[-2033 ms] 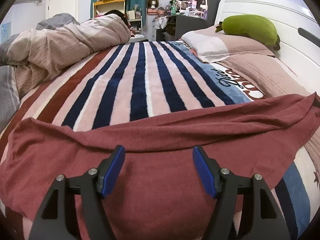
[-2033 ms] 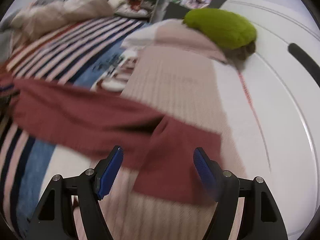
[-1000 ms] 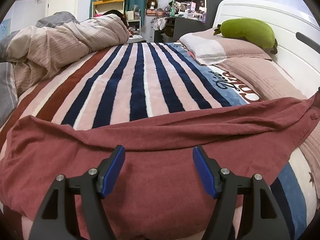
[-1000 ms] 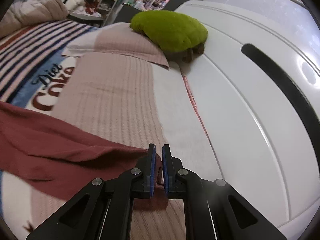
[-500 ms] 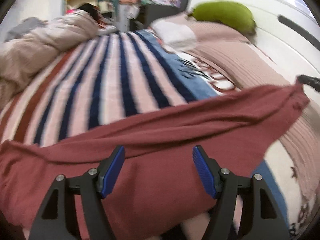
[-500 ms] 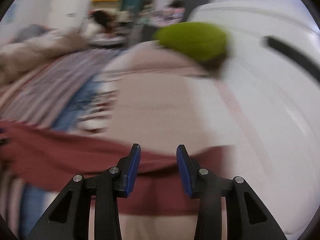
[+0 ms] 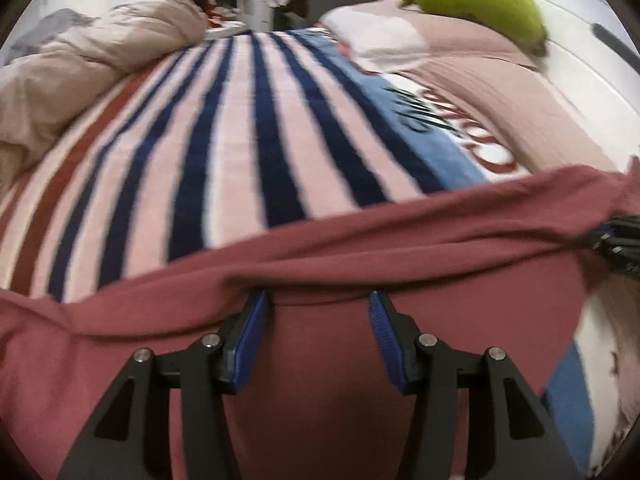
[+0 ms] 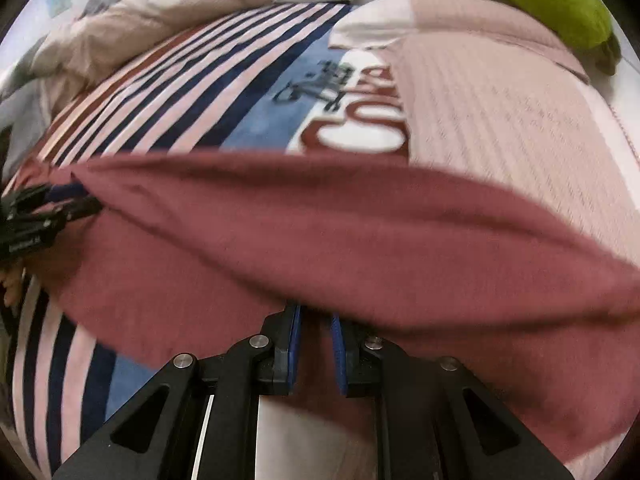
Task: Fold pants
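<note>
Left wrist view: left gripper (image 7: 316, 304) half open, jaws just closing, fold of maroon pants (image 7: 340, 380) between them, pads not clearly pressing. Pants lay across the striped blanket (image 7: 248, 128).

Right wrist view: right gripper (image 8: 316, 320) nearly closed, just closing, pinching pants (image 8: 340, 236) edge.

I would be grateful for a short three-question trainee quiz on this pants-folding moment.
1. True or false: the red pants lie across a striped blanket.
2. What colour is the plush toy on the pillows?
3. Which has the narrower gap: (a) left gripper or (b) right gripper?

Key: 1 true. 2 green. 3 b, with red cloth between its pads.
</note>
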The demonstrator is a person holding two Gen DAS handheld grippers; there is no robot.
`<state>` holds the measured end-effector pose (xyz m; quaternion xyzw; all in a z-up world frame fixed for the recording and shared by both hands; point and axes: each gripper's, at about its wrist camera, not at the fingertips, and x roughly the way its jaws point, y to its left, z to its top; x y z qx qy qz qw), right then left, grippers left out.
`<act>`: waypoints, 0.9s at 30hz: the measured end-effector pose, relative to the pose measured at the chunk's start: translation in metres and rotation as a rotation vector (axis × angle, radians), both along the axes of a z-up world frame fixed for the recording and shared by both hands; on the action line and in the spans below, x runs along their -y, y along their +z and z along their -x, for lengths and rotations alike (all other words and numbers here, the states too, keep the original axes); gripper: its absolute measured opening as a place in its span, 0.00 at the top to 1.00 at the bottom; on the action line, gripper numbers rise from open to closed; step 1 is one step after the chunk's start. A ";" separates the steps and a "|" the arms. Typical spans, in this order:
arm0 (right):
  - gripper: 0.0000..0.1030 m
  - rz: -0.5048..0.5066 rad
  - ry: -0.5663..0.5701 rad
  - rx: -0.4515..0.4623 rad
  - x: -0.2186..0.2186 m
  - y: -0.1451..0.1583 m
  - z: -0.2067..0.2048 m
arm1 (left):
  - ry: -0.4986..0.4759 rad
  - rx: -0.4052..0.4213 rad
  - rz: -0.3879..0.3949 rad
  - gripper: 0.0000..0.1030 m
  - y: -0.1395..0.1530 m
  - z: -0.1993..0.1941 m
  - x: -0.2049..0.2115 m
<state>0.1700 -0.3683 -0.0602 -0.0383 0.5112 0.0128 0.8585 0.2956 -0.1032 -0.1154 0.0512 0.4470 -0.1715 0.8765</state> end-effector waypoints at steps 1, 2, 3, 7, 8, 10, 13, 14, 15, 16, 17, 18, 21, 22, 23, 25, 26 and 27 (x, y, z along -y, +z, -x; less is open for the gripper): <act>0.93 0.030 -0.005 0.020 -0.001 0.003 -0.005 | 0.023 0.006 -0.007 0.52 -0.001 -0.002 -0.005; 0.93 0.060 -0.014 0.041 0.000 0.006 -0.010 | 0.055 0.013 -0.013 0.52 -0.002 -0.006 -0.012; 0.93 0.071 -0.023 0.050 0.002 0.008 -0.013 | 0.077 0.020 -0.013 0.52 -0.003 -0.009 -0.018; 0.93 0.107 -0.079 0.114 0.010 0.023 -0.035 | 0.177 0.084 -0.040 0.52 0.002 -0.015 -0.038; 0.90 0.121 -0.087 0.130 0.011 0.028 -0.039 | 0.193 0.102 -0.035 0.51 0.005 -0.016 -0.042; 0.88 0.138 -0.105 0.159 0.012 0.033 -0.044 | 0.202 0.116 -0.021 0.46 0.009 -0.016 -0.048; 0.83 0.119 -0.116 0.184 0.016 0.044 -0.042 | 0.213 0.139 -0.021 0.43 0.017 -0.014 -0.053; 0.78 0.110 -0.118 0.189 0.016 0.046 -0.040 | 0.212 0.151 -0.009 0.40 0.022 -0.014 -0.053; 0.75 0.099 -0.116 0.190 0.015 0.048 -0.037 | 0.205 0.155 0.002 0.36 0.025 -0.012 -0.054; 0.72 0.086 -0.113 0.189 0.014 0.049 -0.032 | 0.197 0.158 0.007 0.36 0.029 -0.010 -0.054; 0.70 0.071 -0.107 0.187 0.010 0.049 -0.025 | 0.191 0.160 0.005 0.36 0.032 -0.009 -0.053; 0.69 0.056 -0.100 0.182 0.005 0.049 -0.017 | 0.185 0.160 0.002 0.36 0.035 -0.007 -0.054; 0.67 -0.021 -0.071 0.168 -0.013 0.046 0.003 | 0.146 0.143 -0.006 0.36 0.043 -0.002 -0.057; 0.67 -0.057 -0.067 0.173 -0.021 0.047 0.012 | 0.141 0.144 -0.008 0.36 0.046 0.003 -0.063; 0.67 -0.078 -0.062 0.170 -0.026 0.047 0.016 | 0.141 0.144 -0.009 0.36 0.047 0.009 -0.069; 0.67 -0.119 -0.058 0.175 -0.039 0.051 0.028 | 0.161 0.137 -0.004 0.36 0.046 0.020 -0.089; 0.66 -0.124 -0.043 0.172 -0.049 0.054 0.035 | 0.188 0.115 -0.002 0.36 0.041 0.026 -0.105; 0.66 -0.117 -0.029 0.166 -0.056 0.054 0.040 | 0.204 0.093 -0.002 0.36 0.038 0.029 -0.116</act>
